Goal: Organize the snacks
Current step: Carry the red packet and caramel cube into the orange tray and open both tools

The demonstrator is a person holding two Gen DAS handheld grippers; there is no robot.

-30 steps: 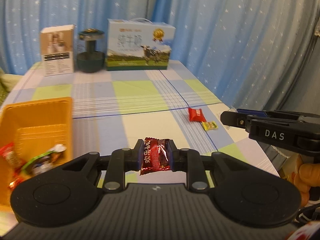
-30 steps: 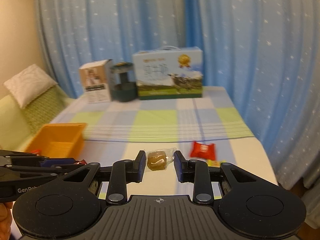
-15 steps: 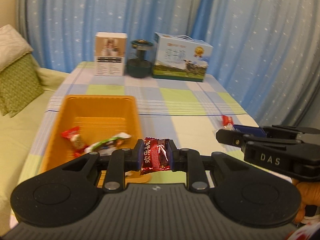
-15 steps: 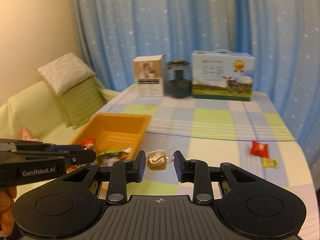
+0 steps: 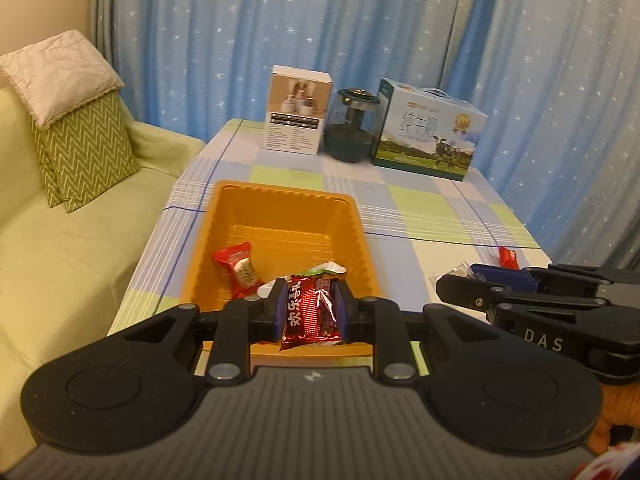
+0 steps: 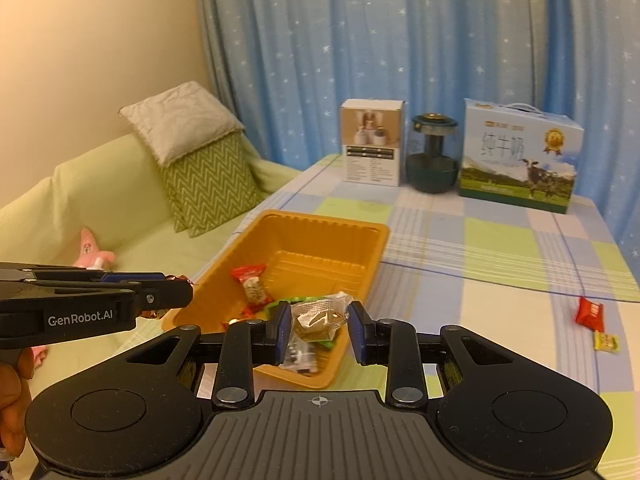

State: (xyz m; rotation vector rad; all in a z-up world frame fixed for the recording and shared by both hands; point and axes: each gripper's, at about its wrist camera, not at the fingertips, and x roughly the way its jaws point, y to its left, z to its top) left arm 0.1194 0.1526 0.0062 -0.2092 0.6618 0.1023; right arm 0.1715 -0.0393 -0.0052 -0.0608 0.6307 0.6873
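My left gripper (image 5: 310, 312) is shut on a dark red foil snack packet (image 5: 308, 320) and hangs over the near end of the orange tray (image 5: 280, 196). In the tray lie a red-wrapped candy (image 5: 238, 270) and a green-and-white packet (image 5: 326, 269). My right gripper (image 6: 319, 320) is shut on a clear-wrapped brown candy (image 6: 316, 322) above the tray's near right corner (image 6: 320, 378). Each gripper shows at the edge of the other's view: the left gripper (image 6: 176, 292) and the right gripper (image 5: 452, 292). A red packet (image 6: 590, 312) and a small yellow candy (image 6: 606, 342) lie on the checked tablecloth at the right.
At the table's far end stand a white box (image 5: 298, 114), a dark green jar (image 5: 352, 128) and a milk carton box (image 5: 430, 136). A green sofa with cushions (image 5: 80, 152) borders the table on the left, with a pink toy (image 6: 94, 252) on it. Blue curtains hang behind.
Both grippers have swung left from the middle of the table to above the orange tray, each still holding its snack. The loose red and yellow snacks now sit far right.
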